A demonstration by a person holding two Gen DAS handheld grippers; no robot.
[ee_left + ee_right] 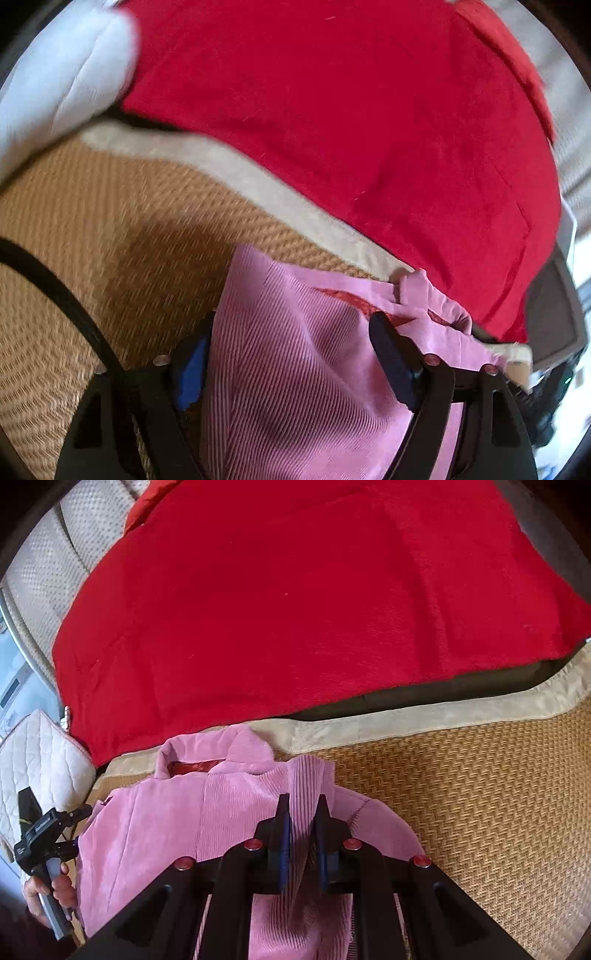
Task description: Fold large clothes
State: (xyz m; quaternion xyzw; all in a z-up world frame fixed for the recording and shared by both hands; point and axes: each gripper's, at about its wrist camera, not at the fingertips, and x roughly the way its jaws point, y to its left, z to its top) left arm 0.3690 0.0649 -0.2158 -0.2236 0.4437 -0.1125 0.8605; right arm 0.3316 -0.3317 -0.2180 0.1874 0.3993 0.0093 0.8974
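A pink corduroy jacket [166, 830] with a red lining lies on a woven straw mat [498, 812], its collar [221, 746] towards the red blanket. My right gripper [303, 812] is shut on a raised ridge of the jacket's fabric near the shoulder. In the left wrist view the same jacket [295, 387] bulges up between the fingers of my left gripper [291, 362]. Its jaws stand wide apart, with the blue left pad [192, 369] at the fabric's edge. A person's hand [55, 886] holds the left tool's handle at the jacket's far side.
A large red blanket [277, 609] covers the raised surface beyond the mat's beige border [406, 720]. A white quilted cushion [40, 753] lies left of the collar, and a white pillow [62, 81] shows at the upper left. A black cable [62, 295] crosses the mat.
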